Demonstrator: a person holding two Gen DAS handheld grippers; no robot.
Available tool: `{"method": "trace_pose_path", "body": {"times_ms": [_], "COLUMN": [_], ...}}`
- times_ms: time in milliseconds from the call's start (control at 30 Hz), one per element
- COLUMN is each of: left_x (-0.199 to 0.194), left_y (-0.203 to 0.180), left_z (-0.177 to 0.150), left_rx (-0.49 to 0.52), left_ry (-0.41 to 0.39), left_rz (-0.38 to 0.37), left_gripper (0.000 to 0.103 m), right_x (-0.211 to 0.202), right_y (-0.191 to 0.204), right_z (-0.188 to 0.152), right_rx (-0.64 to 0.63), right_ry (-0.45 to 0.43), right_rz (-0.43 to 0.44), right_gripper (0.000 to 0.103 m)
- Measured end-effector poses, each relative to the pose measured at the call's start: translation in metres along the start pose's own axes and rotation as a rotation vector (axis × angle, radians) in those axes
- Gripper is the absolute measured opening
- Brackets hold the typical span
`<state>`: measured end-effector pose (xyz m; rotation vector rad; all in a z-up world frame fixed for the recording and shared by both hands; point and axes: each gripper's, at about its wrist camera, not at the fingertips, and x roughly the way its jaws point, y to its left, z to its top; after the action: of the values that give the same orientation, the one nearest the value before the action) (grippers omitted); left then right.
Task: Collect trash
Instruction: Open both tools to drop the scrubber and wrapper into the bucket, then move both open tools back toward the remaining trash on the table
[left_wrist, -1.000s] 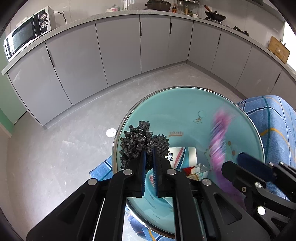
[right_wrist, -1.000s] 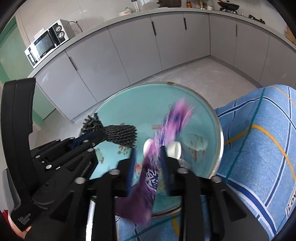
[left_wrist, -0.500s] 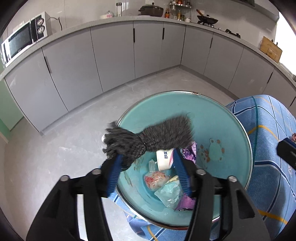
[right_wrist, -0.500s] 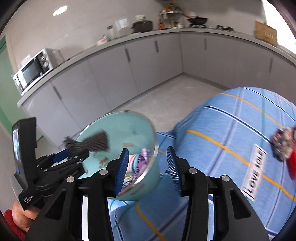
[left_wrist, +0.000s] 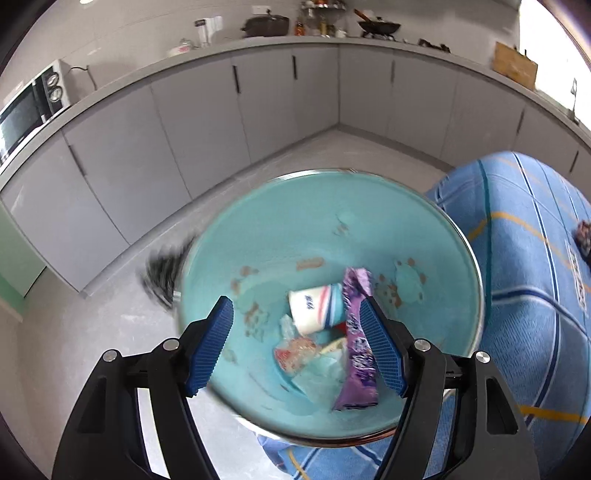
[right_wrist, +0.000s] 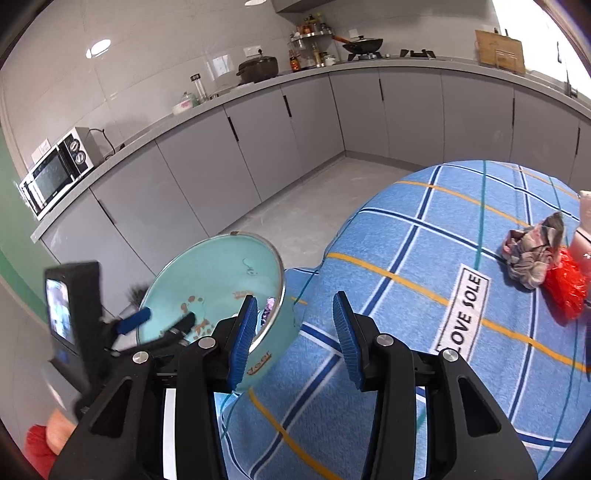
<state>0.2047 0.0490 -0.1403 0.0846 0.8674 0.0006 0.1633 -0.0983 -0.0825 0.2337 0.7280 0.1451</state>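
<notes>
bench (right_wrist: 436, 266): draped in a blue checked cloth, filling the right of my right view.
basin (left_wrist: 369, 206): teal, metal-rimmed, at the bench's near left edge, under my left jaws.
crumpled rag (right_wrist: 532, 254): on the cloth at far right, touching a red wrapper (right_wrist: 567, 286).
purple wrapper (left_wrist: 356, 343): lying in the basin, right of the cup.
paper cup (left_wrist: 317, 308): on its side in the basin among smaller scraps.
black scrubber (left_wrist: 164, 267): blurred, outside the basin's left rim; i cannot tell whether it rests on anything.
left jaws (left_wrist: 295, 347): mine, opening wide over the basin, gripping nothing.
right jaws (right_wrist: 293, 334): mine, partly apart, empty, over the bench edge beside the basin.
</notes>
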Motion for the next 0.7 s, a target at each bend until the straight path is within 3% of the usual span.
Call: {"method": "trace_pose_path", "body": {"times_ms": [700], "left_x": [-0.034], "left_y": [-0.008], "left_z": [0.003], "left_rx": [-0.032], "left_ry": [-0.051], "left_rz": [-0.053], "left_gripper": [0.07], "right_x": [-0.025], "right_y": [-0.018], "right_z": [0.0], "right_rx": [0.049], "right_ry": [-0.055], "right_rz": [-0.018], "right_gripper": [0.043]}}
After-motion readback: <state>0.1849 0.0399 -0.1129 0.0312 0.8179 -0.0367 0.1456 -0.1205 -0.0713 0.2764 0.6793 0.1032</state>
